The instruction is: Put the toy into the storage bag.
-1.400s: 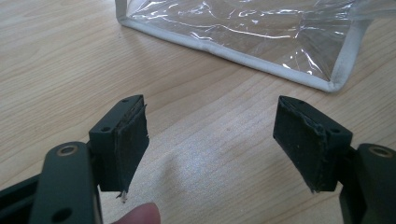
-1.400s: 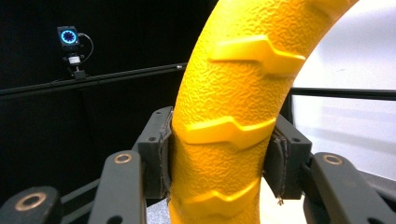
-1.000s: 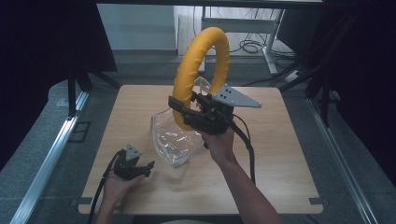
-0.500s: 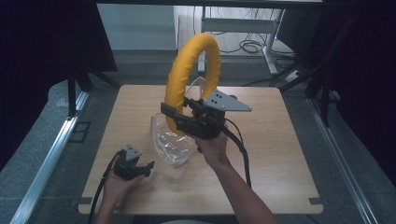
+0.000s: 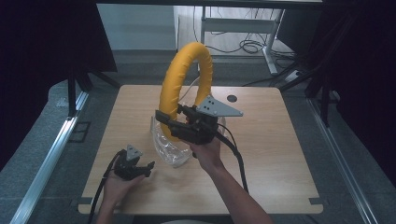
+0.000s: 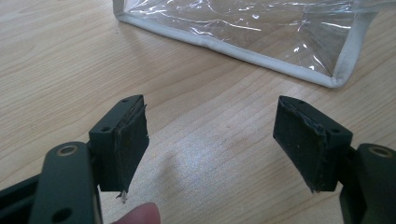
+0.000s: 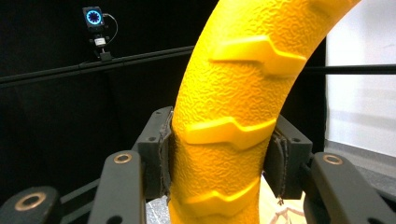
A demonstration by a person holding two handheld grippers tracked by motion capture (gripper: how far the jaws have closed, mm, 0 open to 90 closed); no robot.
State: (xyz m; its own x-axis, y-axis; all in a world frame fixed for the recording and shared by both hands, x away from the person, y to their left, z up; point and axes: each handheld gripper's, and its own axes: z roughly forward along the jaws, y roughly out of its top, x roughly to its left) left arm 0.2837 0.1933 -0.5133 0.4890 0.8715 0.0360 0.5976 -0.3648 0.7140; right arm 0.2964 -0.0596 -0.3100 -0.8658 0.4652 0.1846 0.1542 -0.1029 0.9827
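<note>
The right gripper [image 5: 173, 125] was clamped on the lower arc of a big yellow textured rubber ring [image 5: 184, 84], both pads pressed against its flanks. The ring stood upright on edge, its plane running away from the person, its bottom just over the mouth of a clear plastic pouch with white piping [image 5: 169, 145] lying on the wooden bench [image 5: 275, 140]. The pouch lay directly beneath the ring. The right forearm reached forward, gripper held level. The left gripper [image 5: 148, 167] rested on the bench near the pouch, jaws wide apart and empty.
</note>
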